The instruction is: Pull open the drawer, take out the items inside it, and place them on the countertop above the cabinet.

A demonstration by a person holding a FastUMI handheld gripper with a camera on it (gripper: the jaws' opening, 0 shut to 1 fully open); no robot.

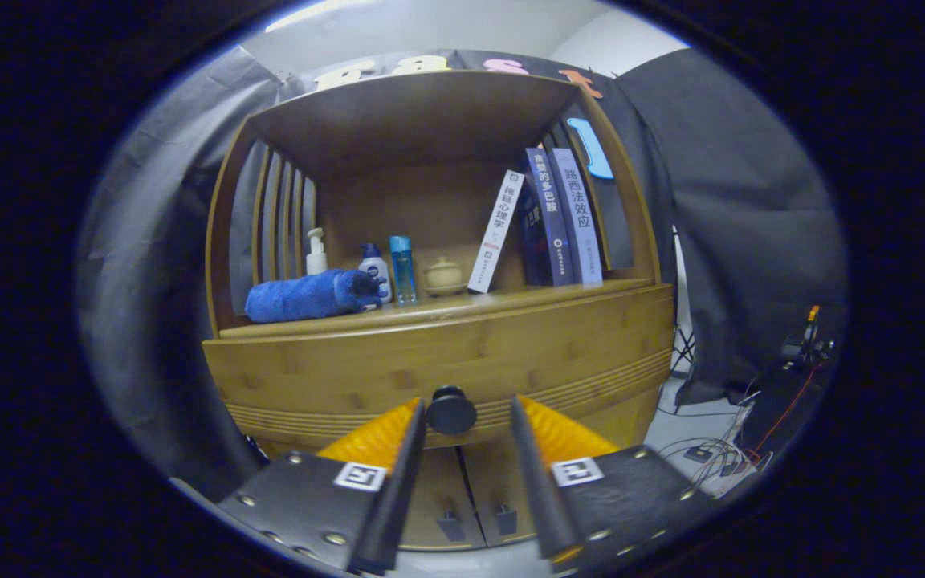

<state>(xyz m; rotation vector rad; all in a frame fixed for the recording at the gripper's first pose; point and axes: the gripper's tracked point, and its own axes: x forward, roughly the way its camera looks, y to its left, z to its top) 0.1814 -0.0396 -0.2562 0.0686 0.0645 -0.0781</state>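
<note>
The drawer (398, 365) is closed, so its inside and any items in it are hidden. It is a wide front of light bamboo-like wood with a band of fine grooves along its lower part. Its round dark knob (451, 410) sits low at the middle of the front, and the knob's shadowed face makes its exact shape hard to read.

The gripper (467, 413) is wide open and holds nothing. The knob lies between the two fingertips, closer to the left finger (410, 449), at about 9 o'clock from the middle of the gap. Whether that finger touches the knob I cannot tell; the right finger (531, 457) stands clearly apart from it.

At 6 o'clock from the knob, two cabinet doors (462, 494) with small dark handles (478, 523) are partly covered by the fingers.

At 12 o'clock from the drawer is the countertop (438, 309), inside an open wooden shelf frame (226, 217). On it, from 10 o'clock to 2 o'clock of the knob, stand a rolled blue towel (310, 295), a white pump bottle (316, 253) half hidden behind it, a white bottle with dark cap (374, 269), a slim blue bottle (402, 269), a small beige lidded pot (444, 277), a white book (496, 231) that leans to the right, and upright dark and blue books (563, 217).

At 3 o'clock from the cabinet, cables and equipment (751, 417) lie on the floor, too small to tell more.
</note>
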